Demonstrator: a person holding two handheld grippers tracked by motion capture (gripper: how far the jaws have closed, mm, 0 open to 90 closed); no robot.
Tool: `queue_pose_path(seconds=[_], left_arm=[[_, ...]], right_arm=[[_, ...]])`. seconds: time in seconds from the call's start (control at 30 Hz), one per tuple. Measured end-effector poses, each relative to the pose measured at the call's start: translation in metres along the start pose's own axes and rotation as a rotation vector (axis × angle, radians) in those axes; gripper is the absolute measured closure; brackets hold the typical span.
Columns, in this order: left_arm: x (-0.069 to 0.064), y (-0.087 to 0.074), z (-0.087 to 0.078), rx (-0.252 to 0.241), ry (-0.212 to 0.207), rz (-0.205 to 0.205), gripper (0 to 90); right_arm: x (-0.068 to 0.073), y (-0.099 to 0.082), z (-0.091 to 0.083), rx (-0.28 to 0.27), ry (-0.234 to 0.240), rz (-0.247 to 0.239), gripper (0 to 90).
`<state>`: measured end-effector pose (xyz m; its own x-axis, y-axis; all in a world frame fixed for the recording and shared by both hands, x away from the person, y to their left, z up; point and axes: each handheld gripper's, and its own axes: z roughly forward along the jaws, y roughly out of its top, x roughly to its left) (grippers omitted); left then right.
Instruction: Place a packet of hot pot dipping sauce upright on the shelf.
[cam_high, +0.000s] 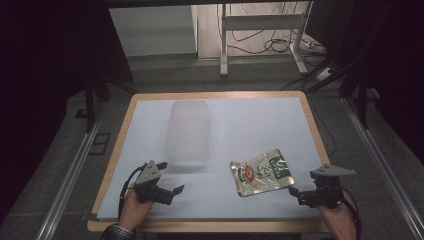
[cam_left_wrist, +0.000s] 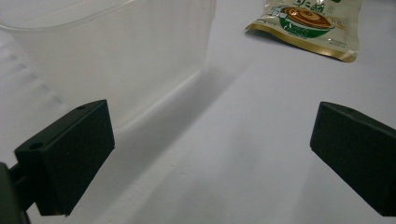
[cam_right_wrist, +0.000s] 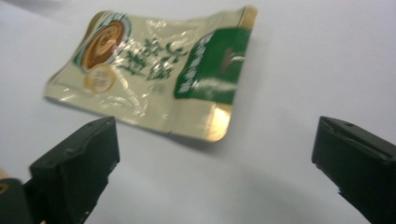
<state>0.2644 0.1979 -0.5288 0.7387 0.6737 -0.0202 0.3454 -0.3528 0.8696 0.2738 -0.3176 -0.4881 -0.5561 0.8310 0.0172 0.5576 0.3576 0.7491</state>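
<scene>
both grippers (cam_high: 169, 177) (cam_high: 299, 193) gape wide, holding nothing.

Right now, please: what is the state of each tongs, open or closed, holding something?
Left tongs: open, holding nothing.
Right tongs: open, holding nothing.

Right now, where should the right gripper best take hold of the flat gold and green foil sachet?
Probably the sachet's near gold-edged corner, approached low from the right gripper's side: in the right gripper view that corner curls slightly off the white table.
</scene>
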Motion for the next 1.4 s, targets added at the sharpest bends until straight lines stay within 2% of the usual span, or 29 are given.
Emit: queue_pose_path(seconds=[0.07, 0.4, 0.63, 0.9, 1.4], left_arm=[[0.0, 0.0, -0.001, -0.005, 0.003, -0.004, 0.0], [0.001, -0.001, -0.002, -0.008, 0.005, -0.008, 0.0], [0.001, -0.001, -0.002, -0.007, 0.006, -0.006, 0.0], [0.001, -0.001, -0.002, -0.008, 0.006, -0.007, 0.0], [0.001, 0.0, -0.002, -0.009, 0.008, -0.003, 0.1]], right_arm=[[0.0, -0.002, 0.004, 0.002, -0.009, -0.023, 0.0], [-0.011, -0.005, 0.003, -0.013, 0.022, 0.019, 0.0], [-0.01, -0.005, 0.005, -0.008, 0.01, 0.008, 0.0], [-0.011, -0.006, 0.008, -0.004, 0.028, 0.001, 0.0], [-0.008, -0.001, 0.013, -0.032, 0.029, -0.028, 0.0]])
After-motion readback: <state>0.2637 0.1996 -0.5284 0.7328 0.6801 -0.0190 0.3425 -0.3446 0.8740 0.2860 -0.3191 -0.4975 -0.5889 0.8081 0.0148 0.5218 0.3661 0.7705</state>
